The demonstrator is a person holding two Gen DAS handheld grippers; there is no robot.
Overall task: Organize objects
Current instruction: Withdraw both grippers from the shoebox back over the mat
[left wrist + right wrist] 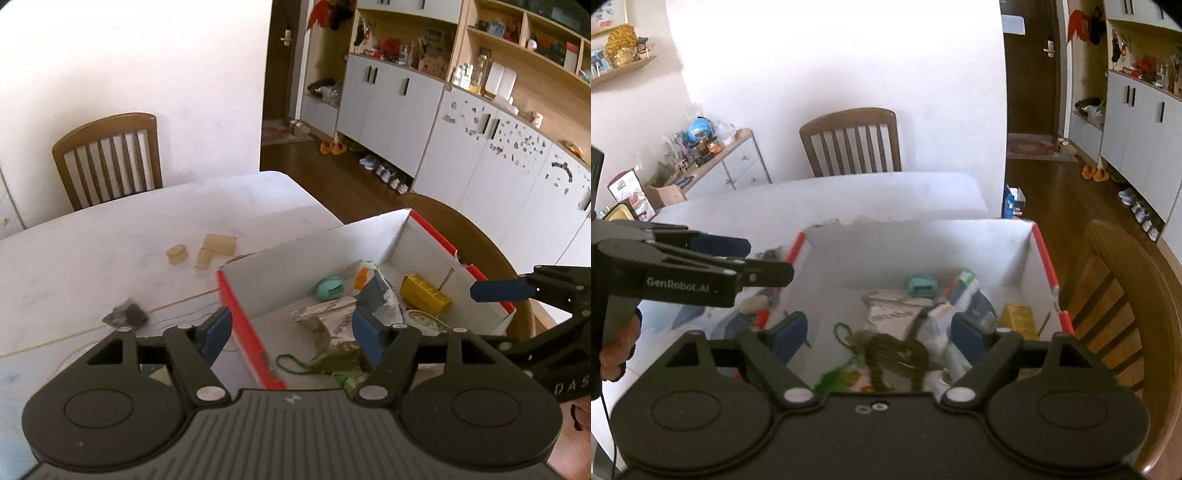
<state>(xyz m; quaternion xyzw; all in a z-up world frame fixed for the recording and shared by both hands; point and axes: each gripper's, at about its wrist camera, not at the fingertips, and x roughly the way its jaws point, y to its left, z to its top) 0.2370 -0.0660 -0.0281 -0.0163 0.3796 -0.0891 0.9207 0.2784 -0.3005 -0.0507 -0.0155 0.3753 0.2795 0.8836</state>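
Both grippers over the box now, jaws apart, nothing between the pads on either.

Left gripper (291, 330) w/ blue pads spread wide; it straddles the box's red left wall, left finger outside over the white table (92, 236), right finger inside above the clutter. No contact w/ anything.

Right gripper (879, 332) also wide open, pads clear of the stuff below, hanging above the box interior. In the left wrist view it pokes in from the right edge, one blue pad over the box's right rim.

Cardboard box (255, 266), white inside, red outside, sits at the table's near right corner, top open. Inside: teal round thing (330, 287) near the far wall, yellow carton (424, 293) toward the right wall, crumpled wrappers and packets (373, 291) in the middle, silvery foil pouch (328, 321) nearer, green cord (291, 363) and a dark olive tassel-like bundle (894, 354) at the near end.

Out on the table, left of the box: small tan cylinder block (176, 254) just beside an L-shaped tan block (216, 249), both well apart from the box. Dark crumpled scrap (125, 315) closer in, near the left finger, not touching it.

Wooden chair (110, 162) at the far side of the table, another wooden chair (1123, 302) right beside the box. A hand (617, 343) holds the left gripper's handle.
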